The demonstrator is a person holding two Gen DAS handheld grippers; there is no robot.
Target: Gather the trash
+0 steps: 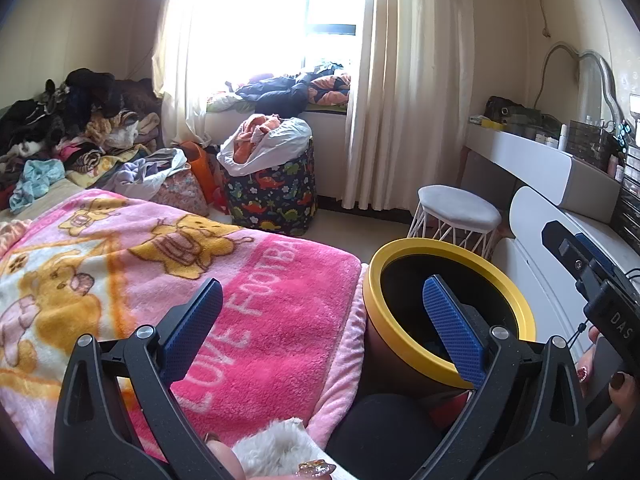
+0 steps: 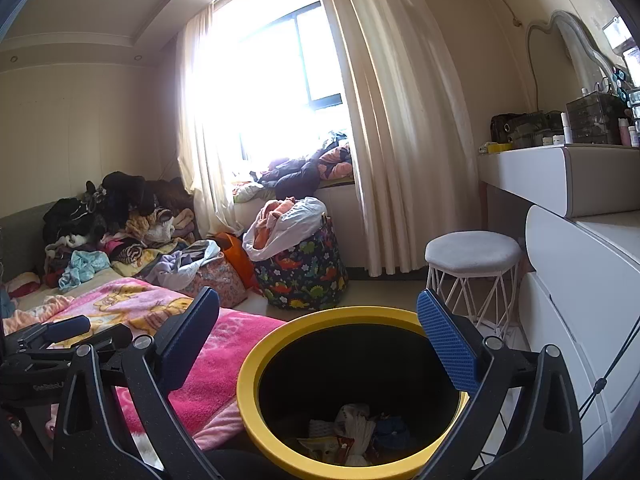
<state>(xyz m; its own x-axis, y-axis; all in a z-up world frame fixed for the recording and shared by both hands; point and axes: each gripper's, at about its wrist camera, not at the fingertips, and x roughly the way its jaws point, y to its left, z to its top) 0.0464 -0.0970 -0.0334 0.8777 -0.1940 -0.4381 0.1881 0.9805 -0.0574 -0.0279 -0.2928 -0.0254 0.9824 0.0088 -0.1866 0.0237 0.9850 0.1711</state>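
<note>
A dark bin with a yellow rim (image 1: 440, 245) stands on the floor between the bed and the white cabinets. My left gripper (image 1: 324, 320) is open and empty. Its left finger hangs over the pink blanket and its right finger over the bin's mouth. My right gripper (image 2: 320, 340) is open and empty too, held just above the bin's yellow rim (image 2: 248, 380). Crumpled wrappers and paper trash (image 2: 352, 436) lie at the bottom of the bin. In the left wrist view the right gripper's body (image 1: 580, 268) shows at the right edge, held by a hand (image 1: 612, 392).
A pink cartoon blanket (image 1: 160, 260) covers the bed, with a clothes pile (image 1: 72, 120) behind. A dinosaur-print basket (image 2: 304, 276) and a white stool (image 2: 472, 256) stand on the floor past the bin. White cabinets (image 2: 580, 280) and a cluttered vanity line the right side.
</note>
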